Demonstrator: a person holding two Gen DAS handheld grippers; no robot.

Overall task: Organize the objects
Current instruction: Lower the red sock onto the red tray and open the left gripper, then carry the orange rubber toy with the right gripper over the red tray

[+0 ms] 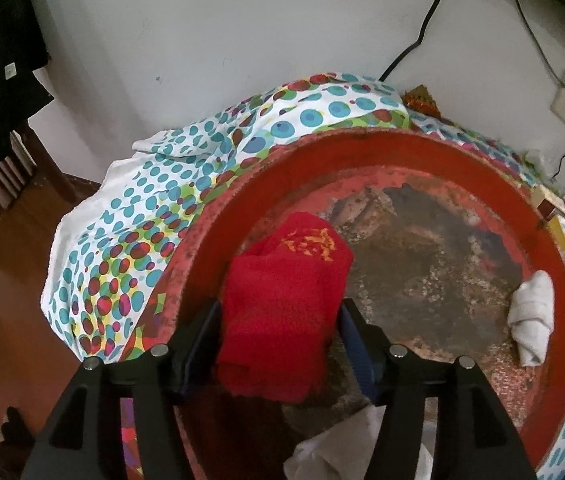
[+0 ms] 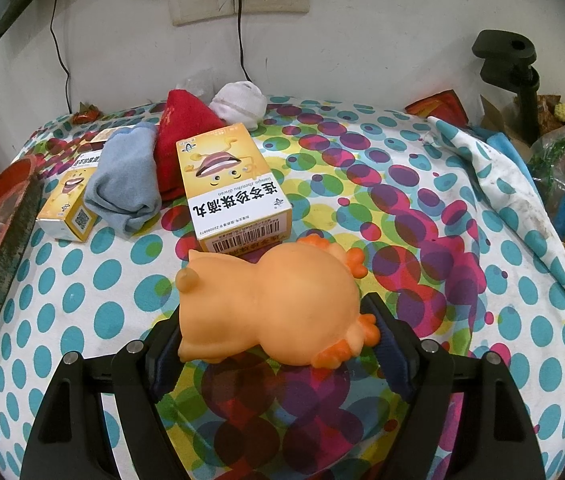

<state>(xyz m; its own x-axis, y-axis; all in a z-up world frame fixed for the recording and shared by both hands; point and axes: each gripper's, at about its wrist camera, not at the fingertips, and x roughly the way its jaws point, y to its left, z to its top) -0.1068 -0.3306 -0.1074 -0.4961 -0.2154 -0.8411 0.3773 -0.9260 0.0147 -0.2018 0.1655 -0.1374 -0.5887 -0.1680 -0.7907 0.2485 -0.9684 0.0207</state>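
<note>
Left wrist view: the left gripper [image 1: 280,320] hangs over a worn red basin [image 1: 422,152] on a spotted cloth [image 1: 130,216]. A folded red towel [image 1: 286,300] lies in the basin between the jaws, which stand apart and seem just clear of its sides. A rolled white sock [image 1: 532,320] rests against the basin's right wall.

Right wrist view: the right gripper [image 2: 272,334] has its jaws clamped on an orange rubber toy [image 2: 278,304], apparently resting on the cloth. Just behind it lies 1 yellow box [image 2: 230,184], with a blue sock [image 2: 126,180] to the left.
</note>
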